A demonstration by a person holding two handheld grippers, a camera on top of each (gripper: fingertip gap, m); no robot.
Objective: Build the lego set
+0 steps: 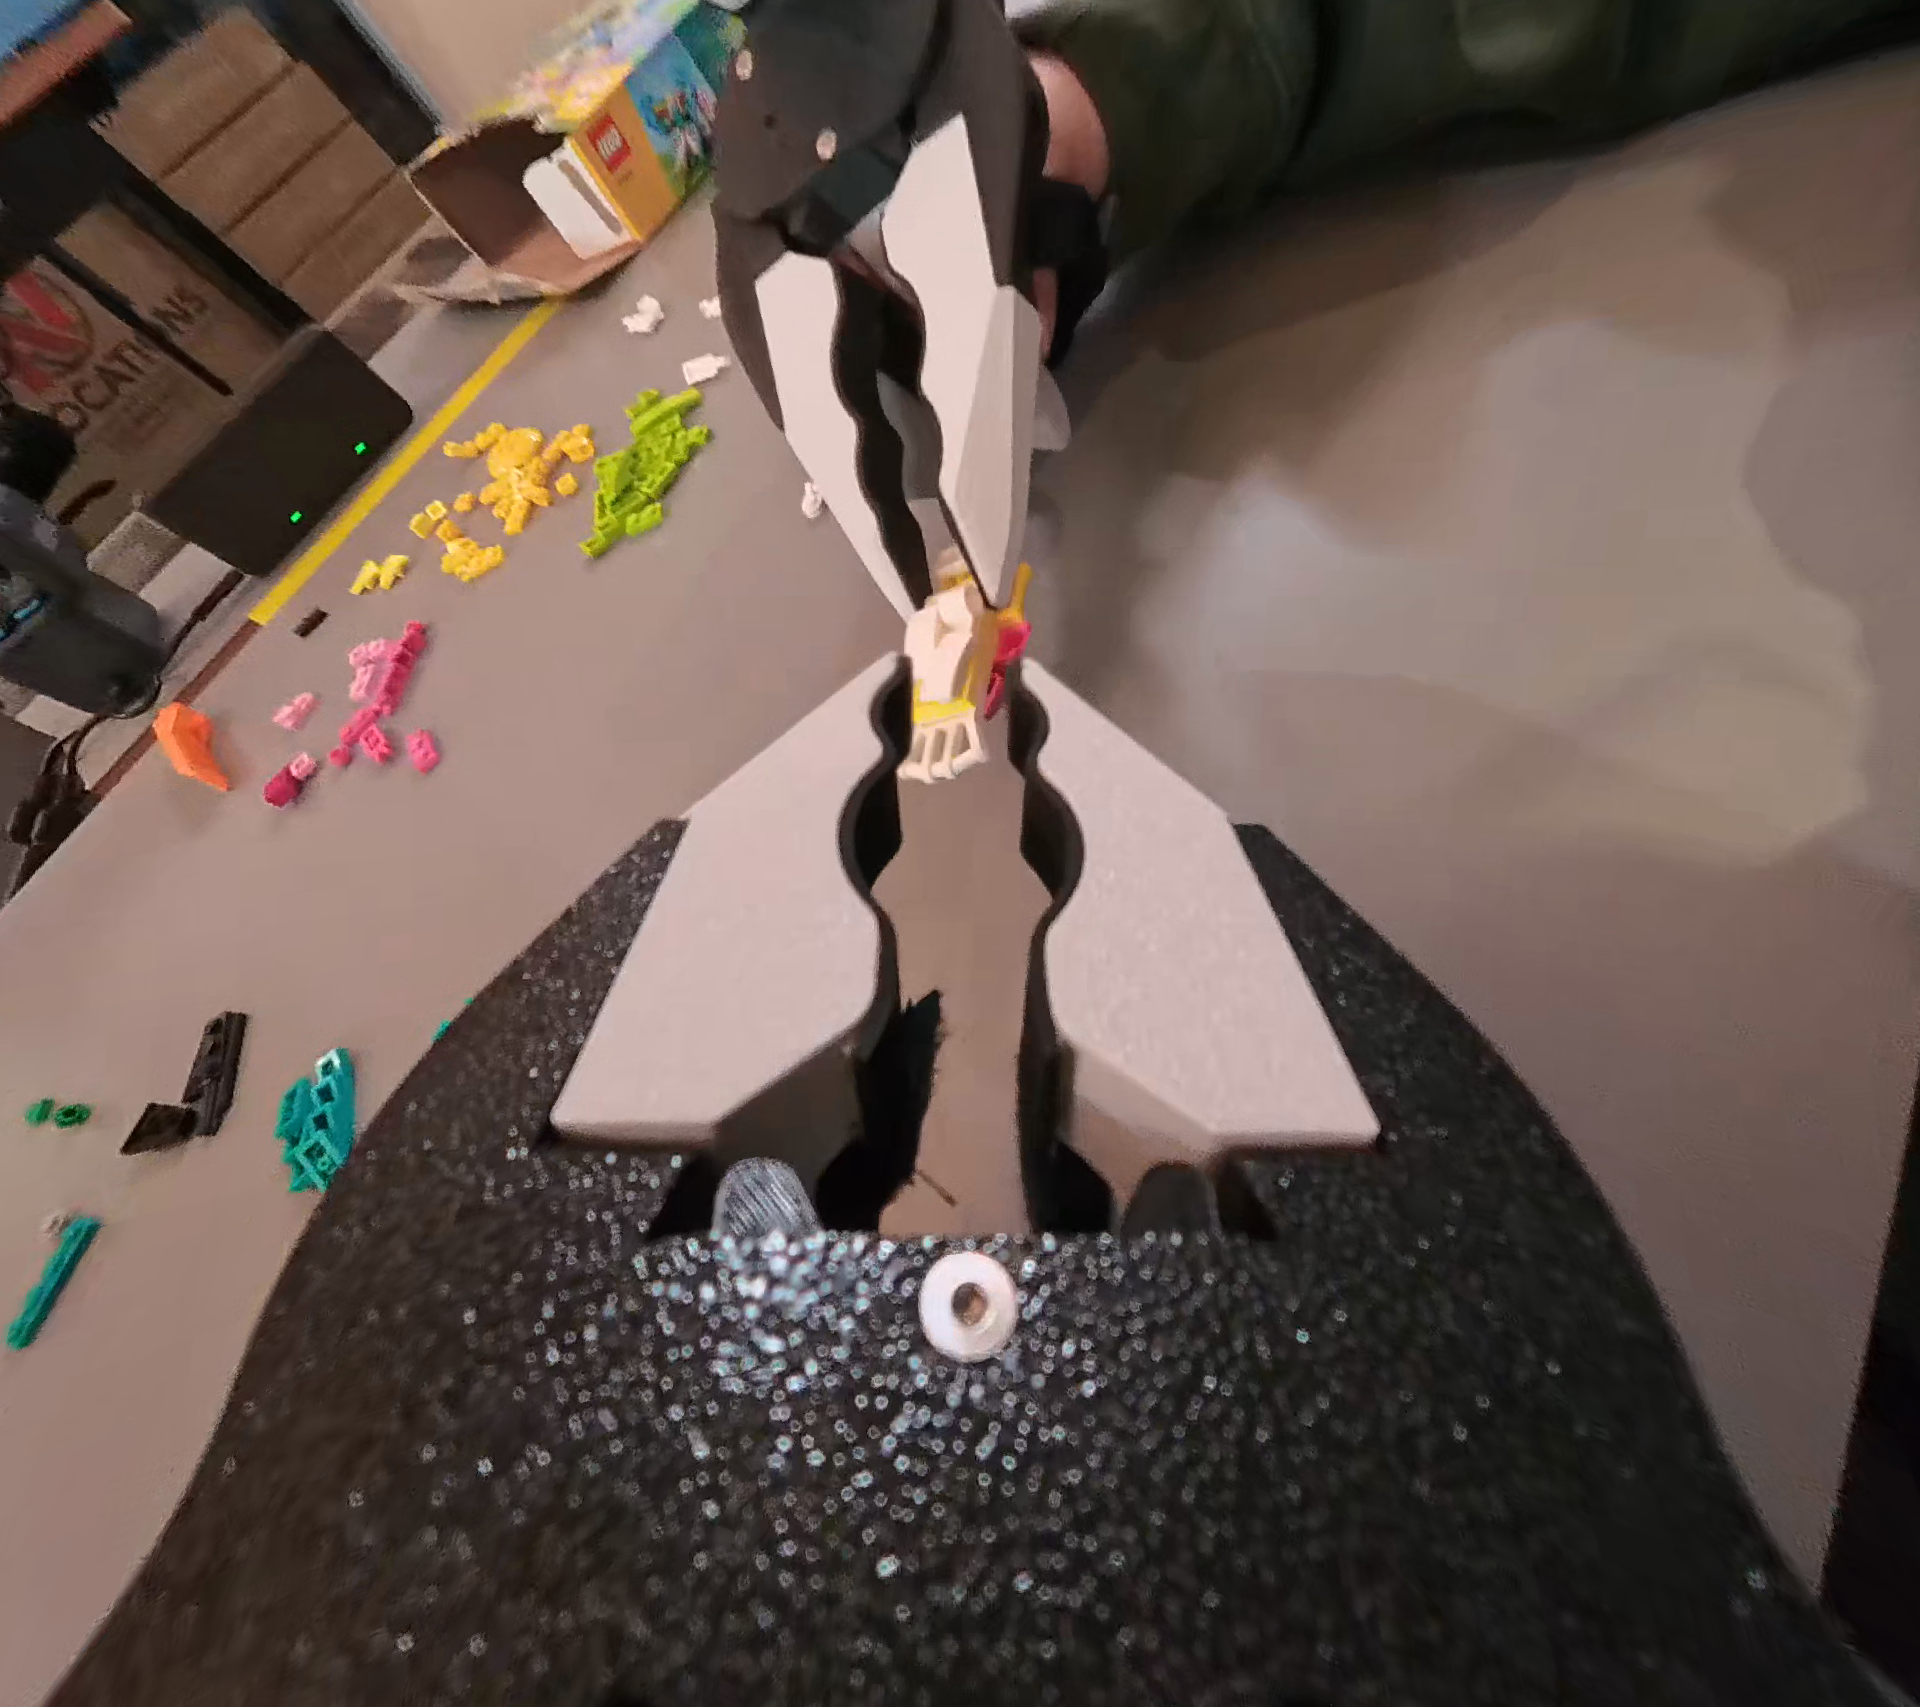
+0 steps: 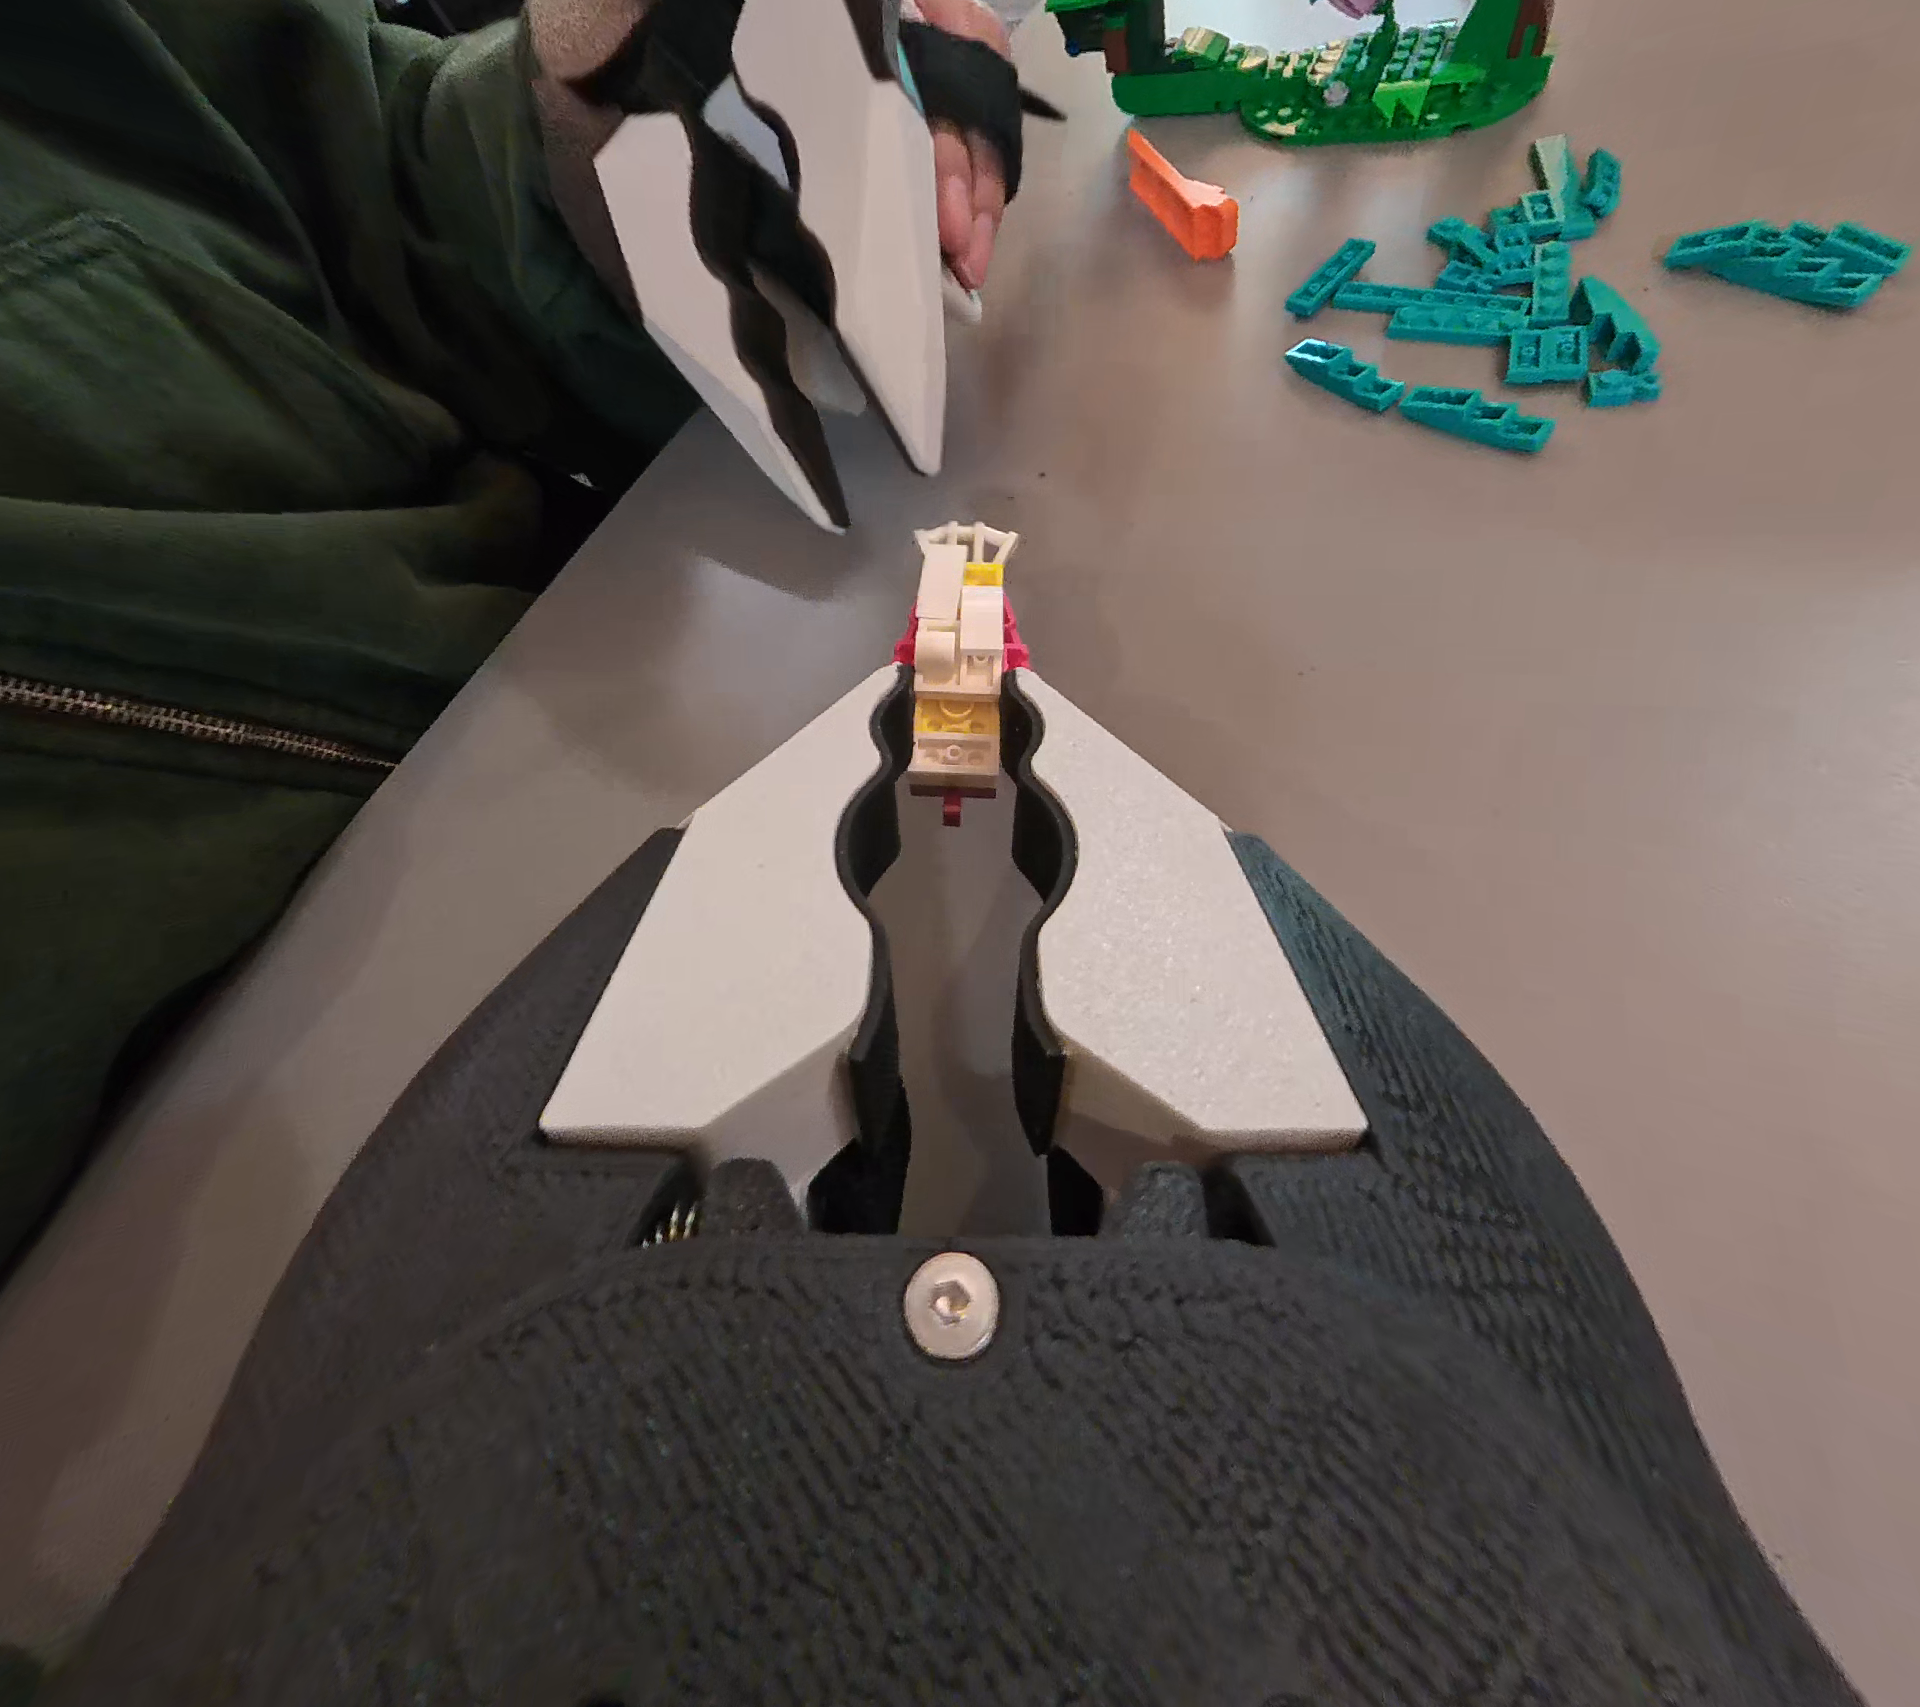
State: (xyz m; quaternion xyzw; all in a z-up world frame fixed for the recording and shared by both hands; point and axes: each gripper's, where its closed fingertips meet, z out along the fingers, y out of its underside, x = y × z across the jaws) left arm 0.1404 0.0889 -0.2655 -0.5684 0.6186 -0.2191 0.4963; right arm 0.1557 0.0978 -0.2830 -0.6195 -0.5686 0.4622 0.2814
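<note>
The right gripper (image 2: 954, 683) lies low over the grey table (image 2: 1455, 826), its jaws closed narrow on a small white, yellow and pink lego assembly (image 2: 958, 670) that sticks out past the fingertips. The left gripper (image 2: 883, 499) slants down from the upper left, held by a hand (image 2: 961, 140) in a black strap with a green sleeve (image 2: 260, 255) behind it; its jaws stand slightly apart with nothing between the tips, which hover just beside the assembly's white clawed end.

The left wrist view shows the same assembly (image 1: 961, 670) from the far side, clamped at the tips of the right gripper (image 1: 971, 587), with its clawed end lying between the left gripper's (image 1: 961, 675) own parted tips. Only this view shows sorted heaps of yellow pieces (image 1: 509, 483), lime pieces (image 1: 644, 462) and pink pieces (image 1: 374, 701), and the set's box (image 1: 634, 140). Only the right wrist view shows a green built model (image 2: 1340, 68), loose teal pieces (image 2: 1507, 307) and an orange brick separator (image 2: 1184, 197)
</note>
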